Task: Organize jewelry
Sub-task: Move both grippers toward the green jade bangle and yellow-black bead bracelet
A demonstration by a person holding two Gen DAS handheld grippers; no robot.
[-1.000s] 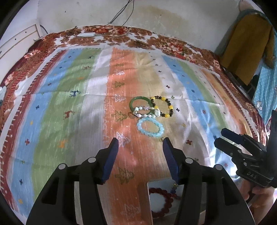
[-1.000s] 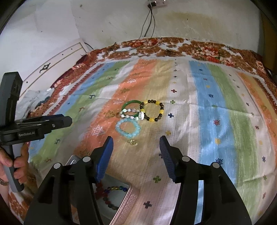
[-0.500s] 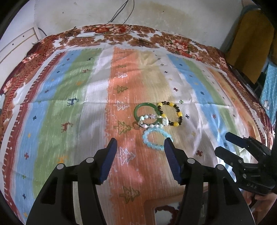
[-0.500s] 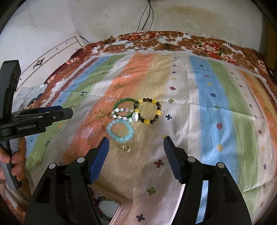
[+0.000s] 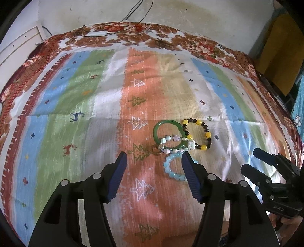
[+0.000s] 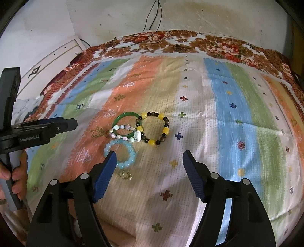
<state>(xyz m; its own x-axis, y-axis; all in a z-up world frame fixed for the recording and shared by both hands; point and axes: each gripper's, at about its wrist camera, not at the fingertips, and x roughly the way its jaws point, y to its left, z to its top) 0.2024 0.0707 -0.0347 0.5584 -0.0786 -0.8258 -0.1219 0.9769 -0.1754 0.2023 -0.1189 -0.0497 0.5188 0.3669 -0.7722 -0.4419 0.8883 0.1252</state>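
Nearest in the left wrist view, left tongs [image 5: 153,161] with blue-padded fingers [image 5: 116,176] spread apart and opening, nothing gripped between them, only striped bedspread [image 5: 79,117] below. Just past the right-hand finger, partly hidden behind it, a pale blue bead bracelet [image 5: 171,171] flat on the orange stripe. Touching its far edge, a string of mixed pale beads [image 5: 175,141] draped across a green bangle [image 5: 157,133]. Beside the bangle on its right and touching it, a bracelet of yellow and dark beads [image 5: 206,133]. At the right edge of the same view, right tongs [image 5: 252,161] seen from the side, black and pointing toward the cluster.

Nearest in the right wrist view, right tongs [image 6: 149,163] spread wide and opening, with nothing between the pads but bedspread [image 6: 224,106]. Close to the left pad, a small pair of gold rings [image 6: 125,175] alone on the cloth. Just beyond, the pale blue bead bracelet [image 6: 121,153], its near-left edge covered by the left pad. Farther on, the mixed pale beads [image 6: 123,134] over the green bangle [image 6: 121,117], and the yellow and dark bracelet [image 6: 153,128] to their right. At the left edge, left tongs [image 6: 74,123] held in a hand [image 6: 15,176]. Farthest off, a floral border [image 6: 209,43] along the bed's edge, then a stained wall [image 6: 190,17] with thin dark cables [image 6: 152,17] hanging down.
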